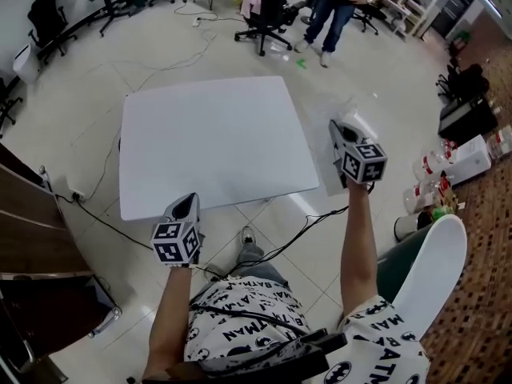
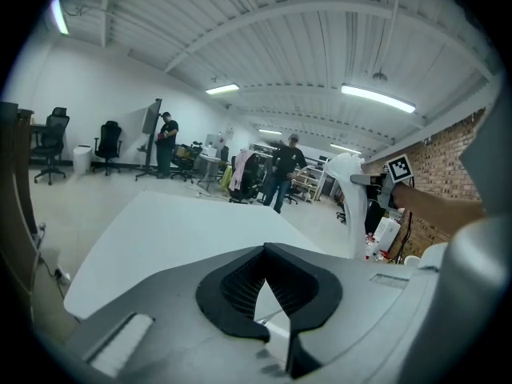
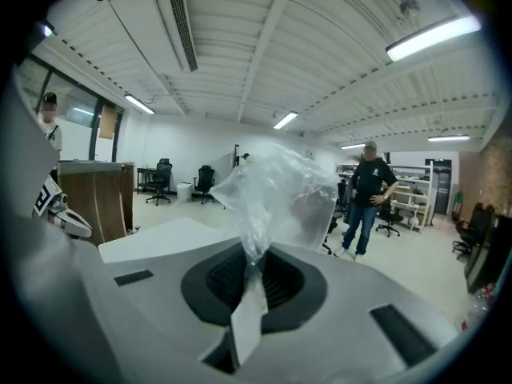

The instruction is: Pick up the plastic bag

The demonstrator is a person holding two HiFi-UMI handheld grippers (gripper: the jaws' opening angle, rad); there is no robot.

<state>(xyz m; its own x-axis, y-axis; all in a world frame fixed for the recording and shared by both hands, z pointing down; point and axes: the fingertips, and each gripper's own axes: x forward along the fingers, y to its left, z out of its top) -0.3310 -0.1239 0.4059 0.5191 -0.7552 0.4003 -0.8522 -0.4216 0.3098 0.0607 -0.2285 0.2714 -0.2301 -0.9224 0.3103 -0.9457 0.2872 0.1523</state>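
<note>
A crumpled clear plastic bag [image 3: 276, 186] is clamped at its neck between the jaws of my right gripper [image 3: 252, 274], which is shut on it. In the head view this gripper [image 1: 339, 128] is lifted just off the right edge of the white table [image 1: 208, 142], with the bag [image 1: 352, 117] billowing past its tip. From the left gripper view the bag [image 2: 349, 206] hangs down from the right gripper [image 2: 376, 181]. My left gripper [image 1: 189, 205] hovers at the table's near edge. Its jaws [image 2: 268, 282] are shut with nothing between them.
A person [image 1: 336, 10] stands beyond the table among office chairs [image 1: 268, 14]. Cables [image 1: 104, 214] trail over the floor. Bottles and a box [image 1: 456, 162] sit to the right, and a brown cabinet [image 1: 32, 238] to the left. A white chair back [image 1: 432, 270] is near my right arm.
</note>
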